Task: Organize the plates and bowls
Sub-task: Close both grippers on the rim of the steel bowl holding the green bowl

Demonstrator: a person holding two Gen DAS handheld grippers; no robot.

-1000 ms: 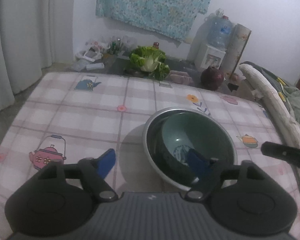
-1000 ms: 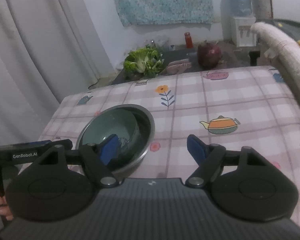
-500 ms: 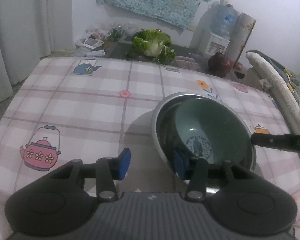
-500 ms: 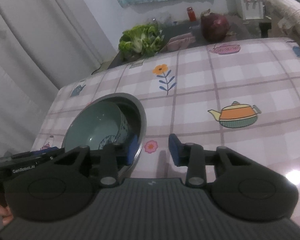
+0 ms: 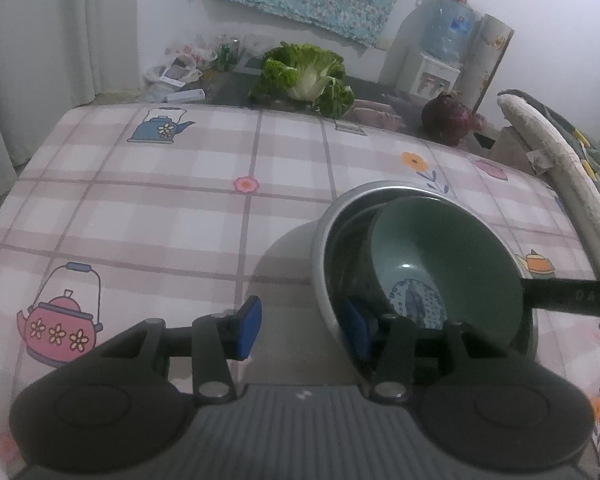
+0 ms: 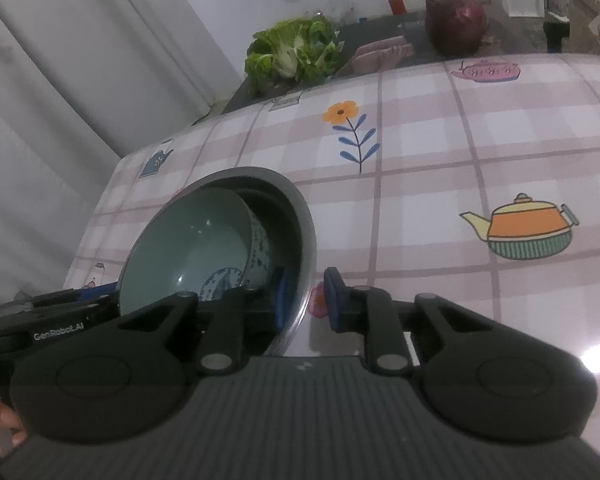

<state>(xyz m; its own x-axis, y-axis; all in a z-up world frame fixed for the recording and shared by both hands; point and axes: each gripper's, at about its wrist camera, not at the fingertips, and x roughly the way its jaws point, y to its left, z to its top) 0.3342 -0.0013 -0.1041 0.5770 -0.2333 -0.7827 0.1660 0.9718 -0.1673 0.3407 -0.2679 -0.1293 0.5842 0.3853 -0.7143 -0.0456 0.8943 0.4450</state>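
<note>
Your table (image 5: 160, 208) takes up most of both views, covered in a pink checked cloth with teapots and flowers printed on it. Sitting on it is the metal bowl (image 5: 320, 240), and the green bowl (image 5: 452, 248) is nested inside, tipped over so it leans against the metal one's inner wall.

Your left gripper (image 5: 302, 330) straddles the near rim of the metal bowl: one blue pad is inside, the other hangs outside with clear daylight between it and the metal, so it's apart and not pinching anything.

Your right gripper (image 6: 306, 300) is on the opposite rim, seen in its own camera with one pad inside and one outside. Its jaws have just been closing and they're nearly together with the rim between them. I honestly can't tell if the pads are actually pressing on the metal.

Lettuce (image 5: 306, 74) and a red cabbage (image 6: 456, 26) sit past the table's far edge.
</note>
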